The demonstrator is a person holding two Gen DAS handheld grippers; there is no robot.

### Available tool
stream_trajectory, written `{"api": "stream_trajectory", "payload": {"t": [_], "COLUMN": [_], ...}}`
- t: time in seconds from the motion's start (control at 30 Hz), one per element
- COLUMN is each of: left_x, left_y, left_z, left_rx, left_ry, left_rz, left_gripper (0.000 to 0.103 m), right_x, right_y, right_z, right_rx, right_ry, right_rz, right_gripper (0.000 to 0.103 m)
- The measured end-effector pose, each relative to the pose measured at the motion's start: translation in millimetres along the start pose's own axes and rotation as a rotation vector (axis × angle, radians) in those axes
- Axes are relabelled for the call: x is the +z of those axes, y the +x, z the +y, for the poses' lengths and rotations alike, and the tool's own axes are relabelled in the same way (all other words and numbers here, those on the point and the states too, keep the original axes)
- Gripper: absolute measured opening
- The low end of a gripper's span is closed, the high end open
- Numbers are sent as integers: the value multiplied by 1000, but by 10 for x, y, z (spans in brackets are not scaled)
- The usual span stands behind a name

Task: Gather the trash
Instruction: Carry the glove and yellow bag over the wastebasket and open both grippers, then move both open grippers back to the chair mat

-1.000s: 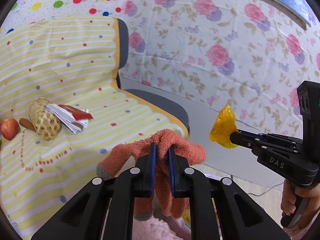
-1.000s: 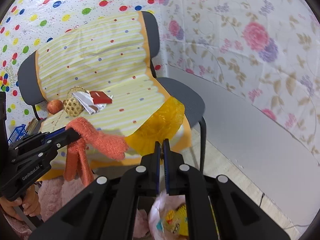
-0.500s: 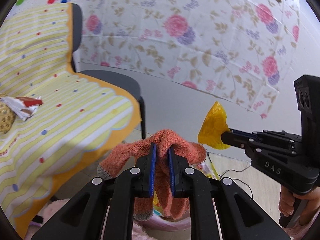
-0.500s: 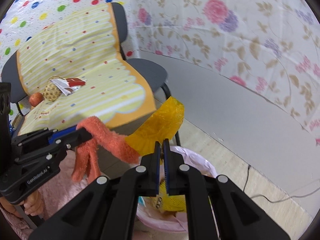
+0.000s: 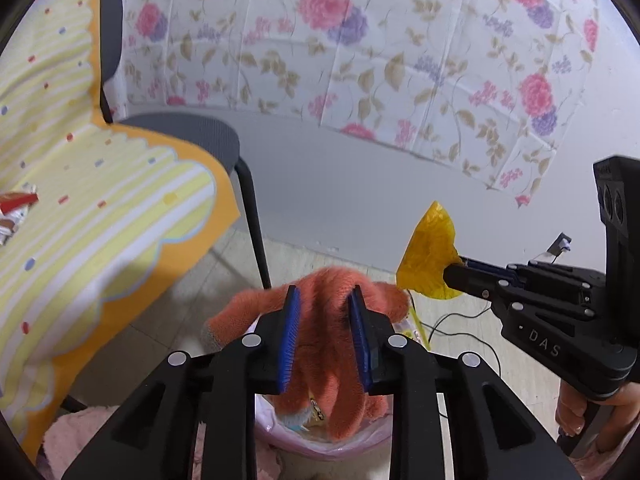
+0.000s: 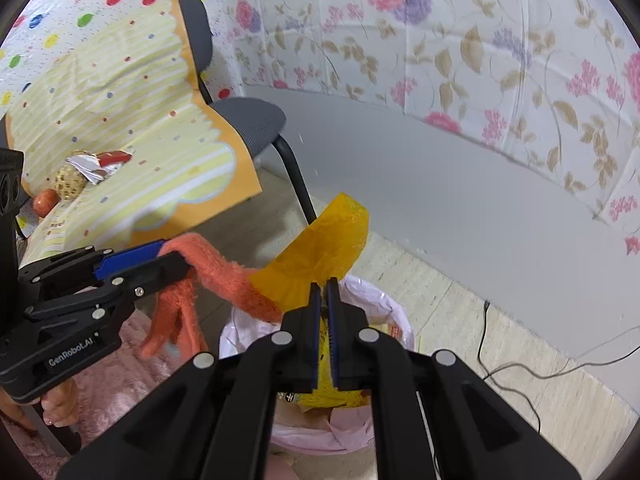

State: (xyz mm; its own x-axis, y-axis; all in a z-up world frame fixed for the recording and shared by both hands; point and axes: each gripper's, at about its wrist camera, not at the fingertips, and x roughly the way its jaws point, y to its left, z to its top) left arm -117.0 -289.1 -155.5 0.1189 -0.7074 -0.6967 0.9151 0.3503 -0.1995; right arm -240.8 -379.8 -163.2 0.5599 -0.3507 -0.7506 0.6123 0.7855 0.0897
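Left wrist: left gripper (image 5: 324,300) parted around orange glove (image 5: 332,344) above bin (image 6: 394,312)

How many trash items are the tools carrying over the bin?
2: orange glove between the opened left tool; yellow wrapper pinched in the right tool.
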Motion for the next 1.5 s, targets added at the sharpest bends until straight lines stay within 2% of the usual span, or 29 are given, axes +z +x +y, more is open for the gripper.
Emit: {"api": "stream_trajectory", "payload": {"t": [0.1,0.13,0.2,0.23,0.27,0.57,0.9,1.17,1.5], "left_x": [9,6,13,23,31,32,-58,-170,-288], "left_y": [-6,-23,-82,-108,-135,-473,-902,-1236,-1606], "left_z": [18,25,51,70,97,332,567,941,1582], "left_rx": [0,4,20,28,36,104,175,289,490], "left_ry": [-4,-4,-6,-12,-20,-78,-133,-215,-345], "left_rz": [-2,-9,-27,-35,-43,-118,-178,-216,-236], "left_gripper": [40,45,46,46,46,46,46,52,53], "right_x": [-21,-29,-29,-28,-22,76,259,452,751], "right_y": [117,145,167,168,156,-37,-132,-21,219], "right_z": [-34,-36,-40,-41,-35,66,390,981,1645], "right_rx": [11,9,10,8,6,15,101,200,295], "right_ry": [19,21,25,26,26,16,-41,-192,-333], "right_rz": [35,46,56,58,54,-16,-69,-58,-46], "right_gripper": [5,9,20,31,33,33,33,33,33]}}
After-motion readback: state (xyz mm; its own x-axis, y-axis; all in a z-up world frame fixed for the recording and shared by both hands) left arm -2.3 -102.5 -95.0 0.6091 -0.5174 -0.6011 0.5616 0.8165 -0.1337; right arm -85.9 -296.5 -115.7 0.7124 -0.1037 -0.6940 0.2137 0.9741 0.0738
